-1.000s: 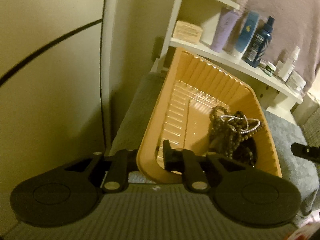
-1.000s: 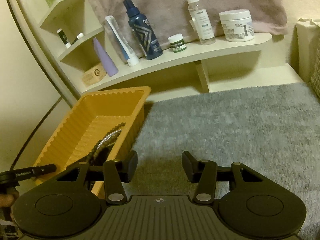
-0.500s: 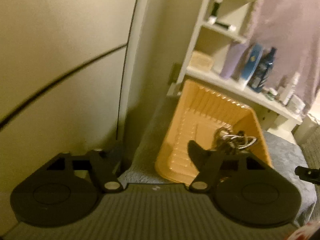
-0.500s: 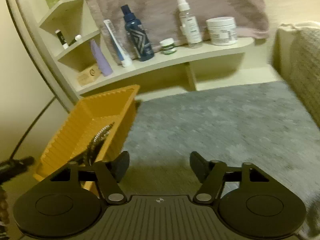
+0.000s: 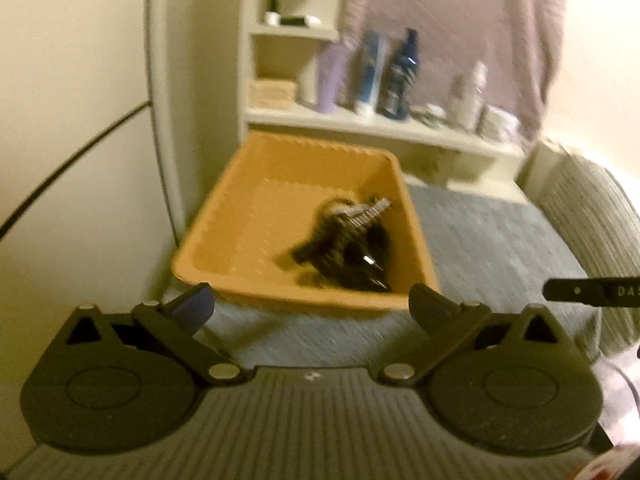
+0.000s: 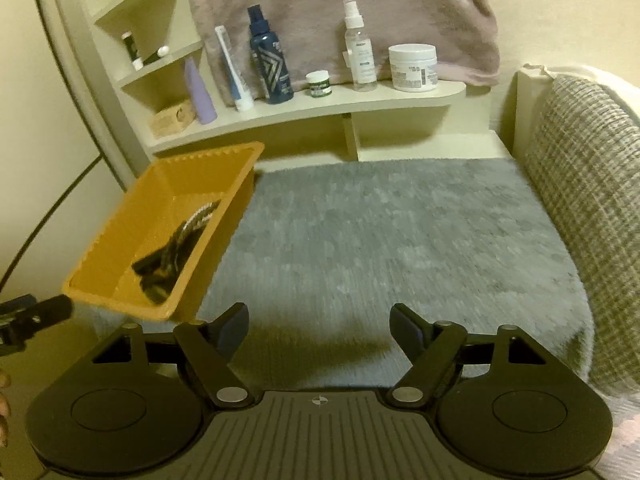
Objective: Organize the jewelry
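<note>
An orange plastic tray [image 5: 248,184] stands on a grey mat at the left, by the wall. Inside it lies a pile of jewelry [image 5: 348,240]: dark bead strands and a silvery chain. The tray [image 6: 120,240] and the jewelry [image 6: 176,252] also show in the right wrist view. My left gripper [image 5: 310,304] is open and empty, just in front of the tray's near rim. My right gripper [image 6: 318,324] is open and empty over the grey mat [image 6: 400,240], to the right of the tray.
A cream shelf [image 6: 320,104] behind the mat holds bottles, a tube and jars, with a pink towel [image 6: 340,8] hanging above. A woven cushion [image 6: 584,200] borders the mat on the right. A wall [image 5: 72,120] stands at the left.
My left gripper opened, let go of the tray's rim and pulled back from it. My right gripper opened wider and pulled back a little.
</note>
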### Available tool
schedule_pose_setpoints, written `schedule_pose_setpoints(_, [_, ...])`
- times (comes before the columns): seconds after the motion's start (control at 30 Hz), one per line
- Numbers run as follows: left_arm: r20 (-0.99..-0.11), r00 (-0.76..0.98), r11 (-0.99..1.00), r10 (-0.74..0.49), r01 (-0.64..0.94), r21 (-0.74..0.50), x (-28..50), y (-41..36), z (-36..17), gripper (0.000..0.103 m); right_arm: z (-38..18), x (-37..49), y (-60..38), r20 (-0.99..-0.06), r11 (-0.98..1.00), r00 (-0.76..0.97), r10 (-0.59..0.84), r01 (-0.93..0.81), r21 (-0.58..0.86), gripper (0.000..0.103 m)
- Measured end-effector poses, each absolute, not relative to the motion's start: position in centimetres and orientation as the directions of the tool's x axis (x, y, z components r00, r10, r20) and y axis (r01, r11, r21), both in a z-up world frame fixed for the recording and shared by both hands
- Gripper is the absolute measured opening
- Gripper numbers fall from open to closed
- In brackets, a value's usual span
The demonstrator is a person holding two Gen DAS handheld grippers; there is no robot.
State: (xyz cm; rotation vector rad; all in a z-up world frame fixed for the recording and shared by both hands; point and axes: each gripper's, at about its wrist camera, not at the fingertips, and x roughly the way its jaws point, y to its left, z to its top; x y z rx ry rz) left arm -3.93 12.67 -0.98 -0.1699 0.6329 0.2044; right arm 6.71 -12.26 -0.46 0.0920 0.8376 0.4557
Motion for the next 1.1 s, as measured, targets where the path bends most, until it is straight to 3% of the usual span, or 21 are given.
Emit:
schedule_pose_setpoints(0.47, [-0.678,0.721,0.971,0.14,-0.234,-0.048,-4.5,7.5,-1.6,0.103,0.2,3.4,-13.8,-0.701,0.9,0.576,0.421,-0.363,0.242,0.077])
schedule_pose_setpoints(1.1, [-0.671,0.73,0.977,0.133,-0.208,-0.033,-4.1,5.7,-1.0,0.103,0.4,2.2,-13.9,-0.691,0.898,0.586,0.423,-0.375,0.232,0.077])
